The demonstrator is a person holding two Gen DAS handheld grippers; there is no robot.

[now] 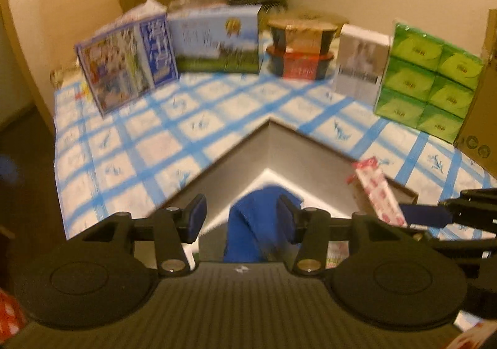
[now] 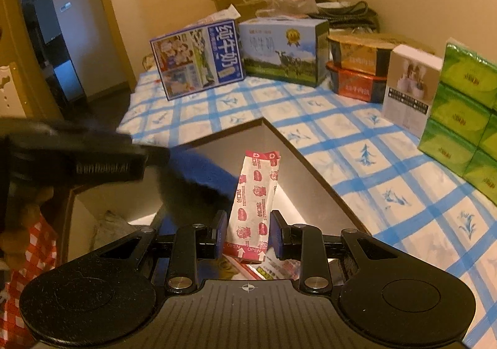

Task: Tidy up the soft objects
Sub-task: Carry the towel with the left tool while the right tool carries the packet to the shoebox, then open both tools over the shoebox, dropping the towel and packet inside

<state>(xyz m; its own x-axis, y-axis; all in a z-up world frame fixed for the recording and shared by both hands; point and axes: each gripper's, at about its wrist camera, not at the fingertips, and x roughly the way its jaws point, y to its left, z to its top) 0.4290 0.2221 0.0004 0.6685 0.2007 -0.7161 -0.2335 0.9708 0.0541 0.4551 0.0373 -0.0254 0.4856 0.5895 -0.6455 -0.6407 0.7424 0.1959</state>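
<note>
In the left wrist view my left gripper (image 1: 240, 217) hangs over an open dark-walled box (image 1: 270, 144). Its jaws stand apart with a blue cloth (image 1: 248, 224) between them. The cloth lies against the right pad, and the left pad is clear of it. My right gripper (image 2: 248, 235) is shut on a pink-and-white packet (image 2: 254, 190), which sticks up above the same box (image 2: 289, 147). The right wrist view shows the left gripper (image 2: 155, 156) blurred at the left, with the blue cloth (image 2: 205, 168) below it. From the left wrist camera, the right gripper (image 1: 413, 218) and packet (image 1: 377, 190) are at the right.
The box sits on a blue-checked tablecloth (image 1: 130, 144). Milk cartons (image 1: 127, 63), stacked bowls (image 1: 299, 50), a white box (image 1: 360, 60) and green tissue packs (image 1: 428, 75) line the far side. A cardboard box (image 1: 481, 100) stands right. Packets (image 2: 264, 269) lie inside the box. A red-checked sleeve (image 2: 28, 243) is at left.
</note>
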